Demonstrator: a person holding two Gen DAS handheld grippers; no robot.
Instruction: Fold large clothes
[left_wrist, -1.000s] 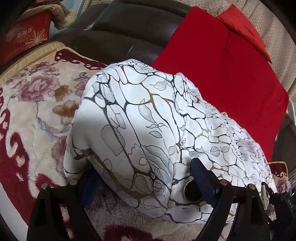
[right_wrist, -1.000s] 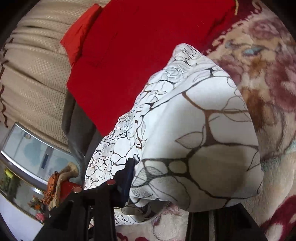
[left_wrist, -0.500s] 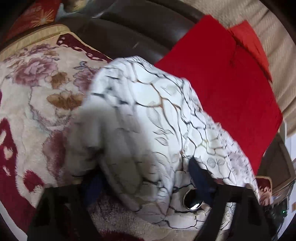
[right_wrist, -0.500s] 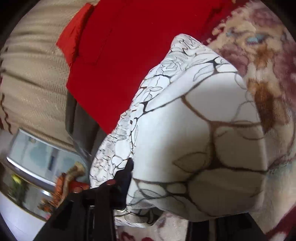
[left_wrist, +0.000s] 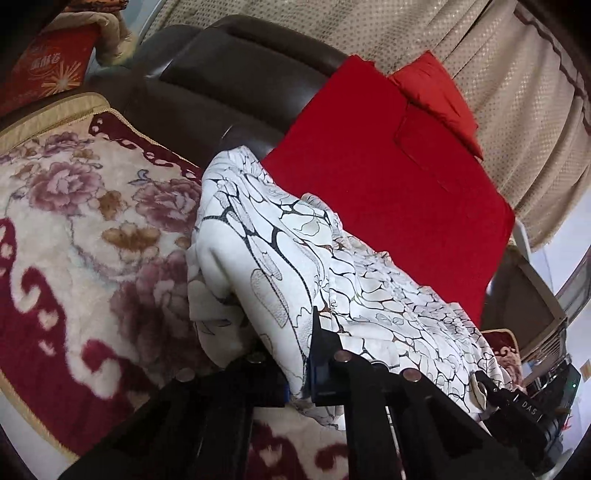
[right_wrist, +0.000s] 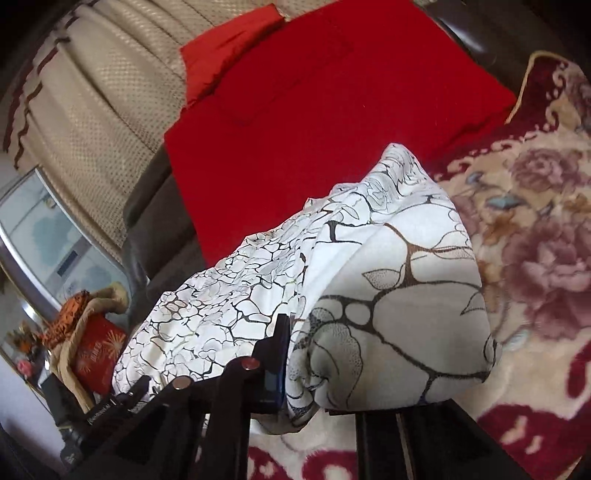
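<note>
The white patterned garment (left_wrist: 295, 258) lies bunched on the floral plush blanket (left_wrist: 74, 221), its long axis running from one gripper across to the other. The left gripper (left_wrist: 301, 354) is fully clamped on a fold at one end of the near edge, cloth pinched flat between the blue pads. The right gripper (right_wrist: 295, 354) holds the opposite end: its jaws are closing, and a thick roll of fabric already fills the gap between them and presses against the visible pad. Each gripper therefore sits at its own end of the garment, with the bulk of the cloth extending forward and away from both, toward the red cloth (left_wrist: 388, 192). The next move likely depends on keeping this span taut, so the garment hangs or spreads evenly before a fold is laid. The blanket is soft and deep-piled, so dragging may snag. Behind it stand a dark leather sofa back (left_wrist: 229, 74) and a beige curtain (left_wrist: 498, 74).
</note>
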